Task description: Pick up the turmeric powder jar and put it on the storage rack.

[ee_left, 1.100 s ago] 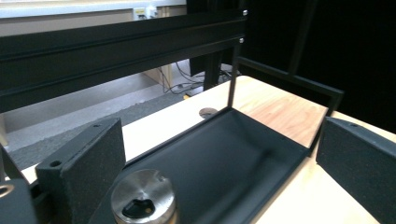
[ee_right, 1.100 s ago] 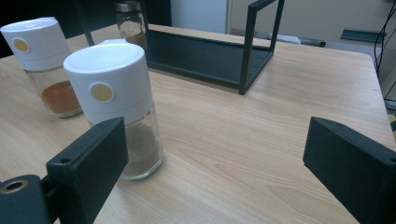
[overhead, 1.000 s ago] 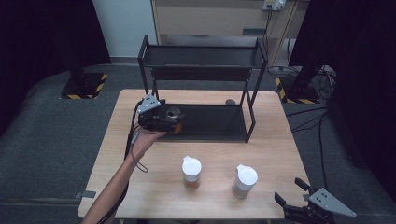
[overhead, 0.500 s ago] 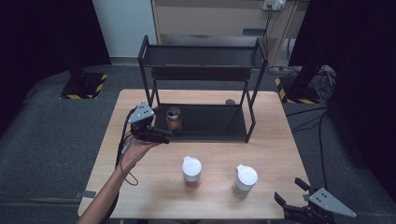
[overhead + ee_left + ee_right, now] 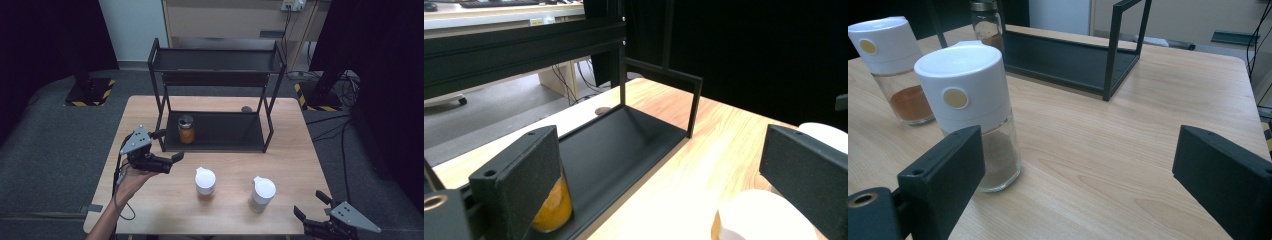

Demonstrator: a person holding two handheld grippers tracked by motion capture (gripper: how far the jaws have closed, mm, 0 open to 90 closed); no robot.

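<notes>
A small glass jar (image 5: 185, 129) with orange contents and a metal lid stands at the left end of the black rack's lower shelf (image 5: 230, 131). My left gripper (image 5: 169, 145) is open and empty, held just left of and in front of the rack. In the left gripper view the jar (image 5: 551, 207) shows partly behind the left jaw. Two white-capped shakers stand on the table: one with reddish spice (image 5: 205, 182) and one with grey-brown powder (image 5: 262, 193). My right gripper (image 5: 309, 204) is open near the front right edge, and the grey-brown shaker (image 5: 973, 110) is just beyond its left jaw.
The two-tier black rack (image 5: 215, 60) takes up the back middle of the wooden table (image 5: 290, 150). A small dark round spot (image 5: 246, 108) lies behind it. Bare wood lies to the right of the shakers. Dark floor and cables surround the table.
My left gripper has let go of the jar and pulled back toward the front left with its jaws open. The jar stays on the lower shelf. The right gripper has not moved.
</notes>
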